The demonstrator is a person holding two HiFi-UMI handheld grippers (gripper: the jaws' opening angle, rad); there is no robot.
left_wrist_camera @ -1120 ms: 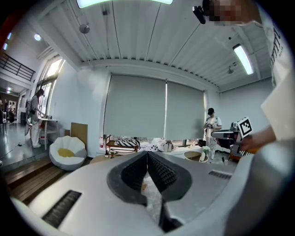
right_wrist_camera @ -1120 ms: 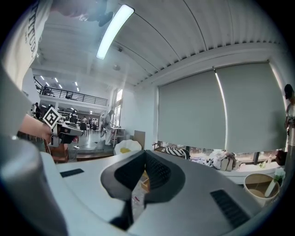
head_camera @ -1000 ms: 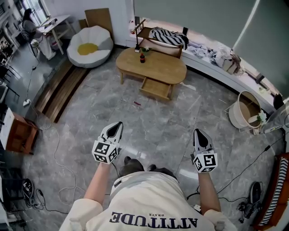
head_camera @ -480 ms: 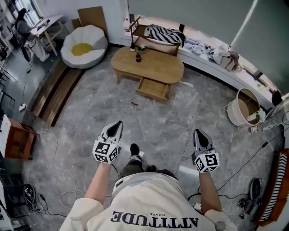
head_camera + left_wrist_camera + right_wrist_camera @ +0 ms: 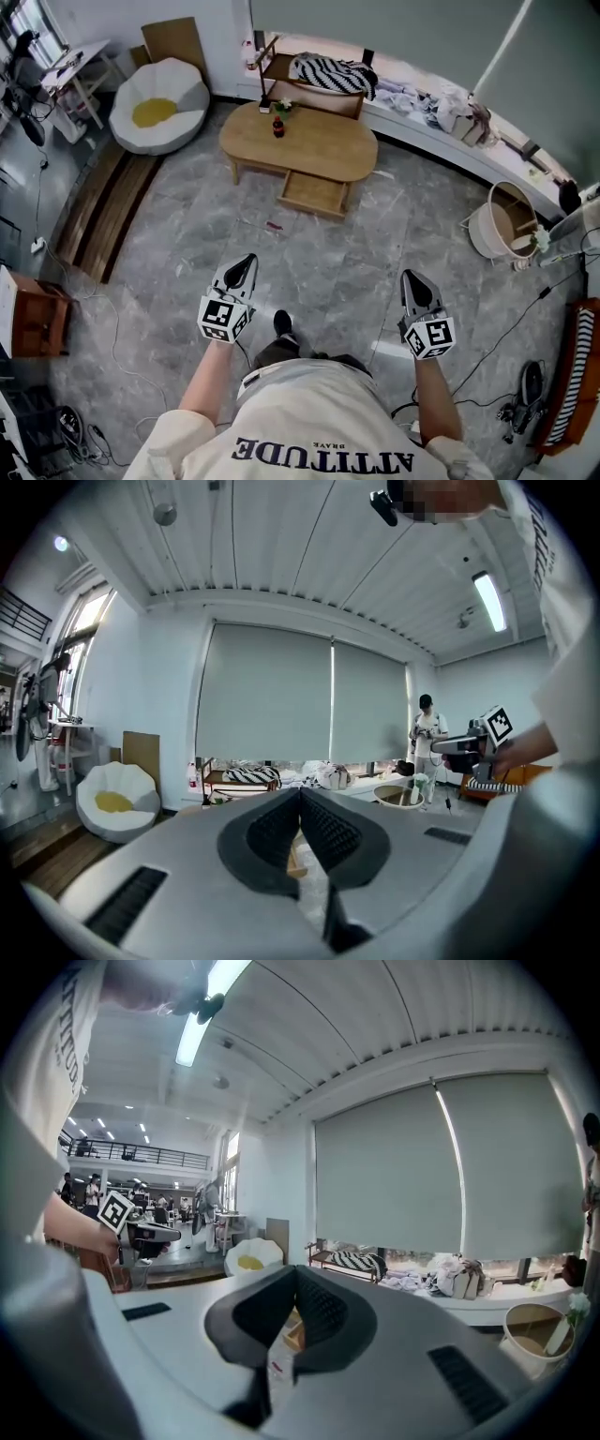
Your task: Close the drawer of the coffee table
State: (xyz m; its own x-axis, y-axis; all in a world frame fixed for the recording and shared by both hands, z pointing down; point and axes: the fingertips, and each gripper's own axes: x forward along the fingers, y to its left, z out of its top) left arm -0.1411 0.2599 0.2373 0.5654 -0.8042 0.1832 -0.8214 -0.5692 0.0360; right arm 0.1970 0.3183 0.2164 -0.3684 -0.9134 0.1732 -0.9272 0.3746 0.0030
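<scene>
Head view looks down on a person who holds the left tool and the right tool out in front of the body, both pointing forward over the grey stone floor. Both tools are closed with nothing between the jaws: in the left gripper view the ribbed pads of the left tool meet at the tip, and the right gripper view shows the same for the right tool.

The drawer is pulled out from the near side of the low oval wooden desk, where a small dark bottle stands. The drawer is straight ahead and well apart from both tools, with only bare floor between. Its front board faces the person and runs from left to right, so I judge the push must go away from the person, into the desk. The drawer lies between the lines of the two tools, a little nearer to the left one. The task seems at its approach step, and the drawer is not yet touched
</scene>
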